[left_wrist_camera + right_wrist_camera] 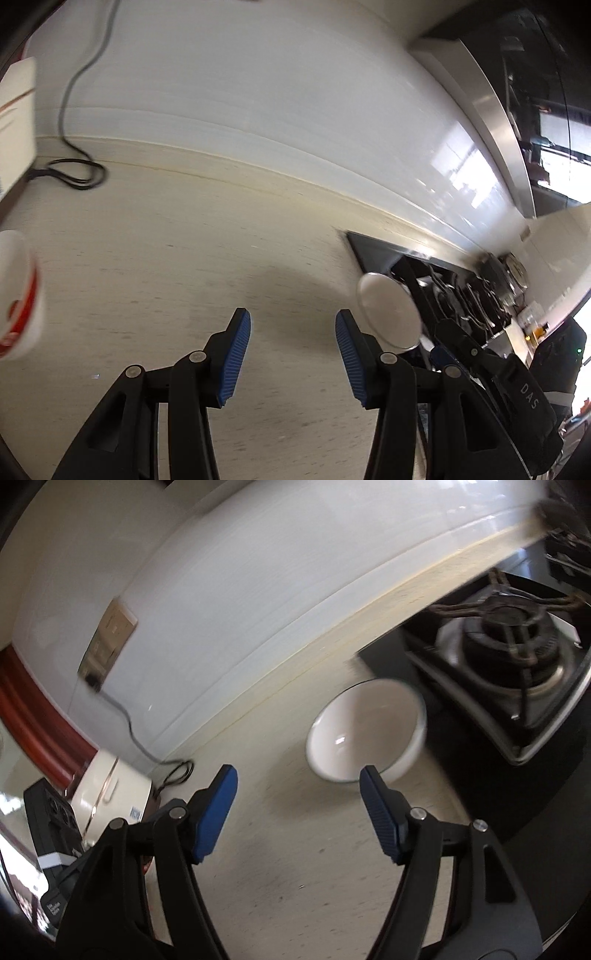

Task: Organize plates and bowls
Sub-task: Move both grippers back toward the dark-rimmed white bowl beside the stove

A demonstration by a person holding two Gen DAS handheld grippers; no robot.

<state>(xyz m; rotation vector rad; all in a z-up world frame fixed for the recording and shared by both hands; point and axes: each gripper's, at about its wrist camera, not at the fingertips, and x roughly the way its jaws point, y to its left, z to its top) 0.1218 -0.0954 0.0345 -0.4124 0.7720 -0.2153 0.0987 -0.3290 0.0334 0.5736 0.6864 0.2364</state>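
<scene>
Both tongs, left tongs (293,341) and right tongs (299,797), gape empty over the table (295,867); the bowl (365,731) sits just beyond the right tongs, and the next move looks like closing on its rim

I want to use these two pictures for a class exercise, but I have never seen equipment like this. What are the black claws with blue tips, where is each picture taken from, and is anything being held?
No robot here: a person holds a two-finger gripper in each hand, with a wide-angle camera looking along its fingers. One picture is from the left gripper, the other from the right gripper. Both stand open above a pale countertop and hold nothing. A white bowl sits on the counter ahead of the right gripper, beside a gas stove. A black cable lies by the wall.
</scene>
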